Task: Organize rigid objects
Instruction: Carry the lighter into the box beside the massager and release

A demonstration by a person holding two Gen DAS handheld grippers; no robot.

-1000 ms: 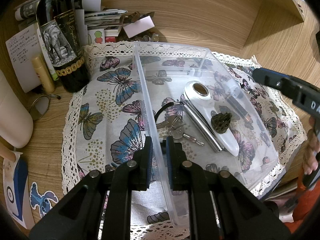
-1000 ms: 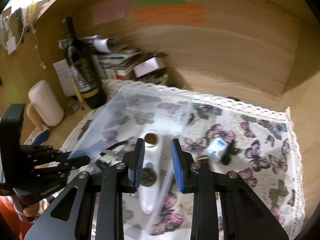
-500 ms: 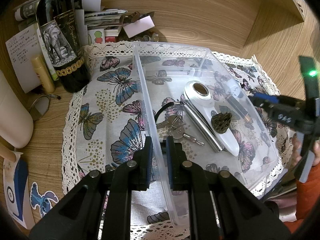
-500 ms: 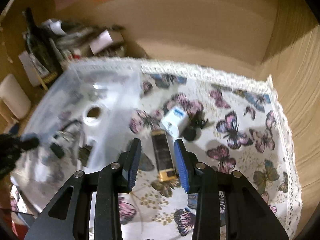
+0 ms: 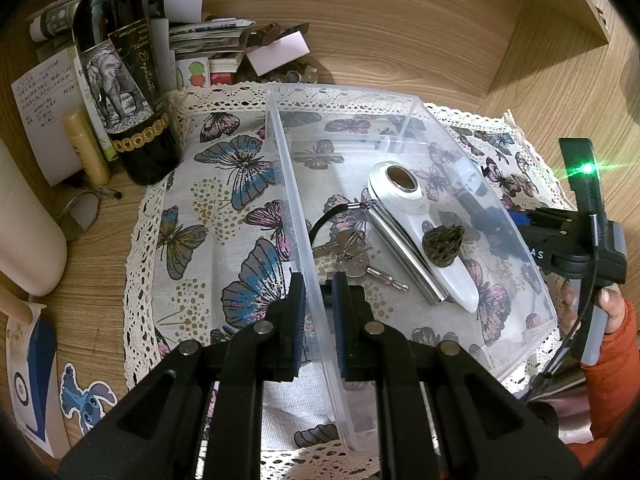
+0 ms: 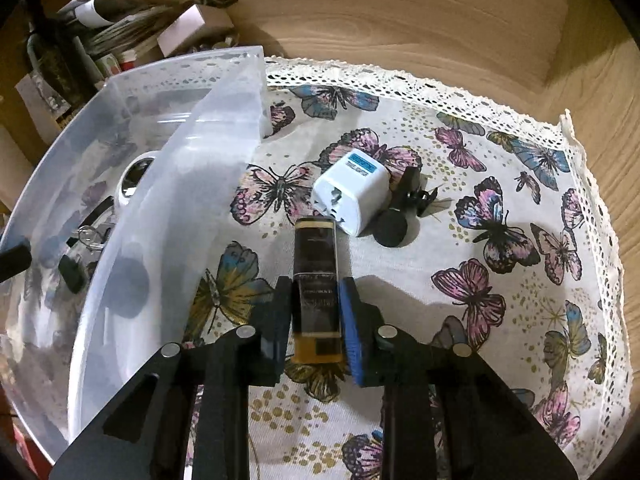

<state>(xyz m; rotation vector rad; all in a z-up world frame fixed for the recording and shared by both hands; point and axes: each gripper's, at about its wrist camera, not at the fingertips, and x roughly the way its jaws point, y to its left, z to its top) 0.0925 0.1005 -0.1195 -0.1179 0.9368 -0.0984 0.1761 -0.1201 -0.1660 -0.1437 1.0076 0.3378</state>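
A clear plastic bin sits on the butterfly cloth. It holds a white handheld device, a set of keys, a small bronze cone-shaped piece and a silver bar. My left gripper is shut on the bin's near wall. My right gripper straddles a black and amber bottle lying on the cloth right of the bin; the jaws sit close on both its sides. A white plug adapter and a black clip lie just beyond.
A dark wine bottle, a yellow tube, papers and a metal ring crowd the back left. A white cylinder stands at the left. Wooden walls close in behind and to the right.
My right gripper has swung from over the bin to the cloth on its right and dropped down around the black and amber bottle. The left gripper has held still on the bin wall.
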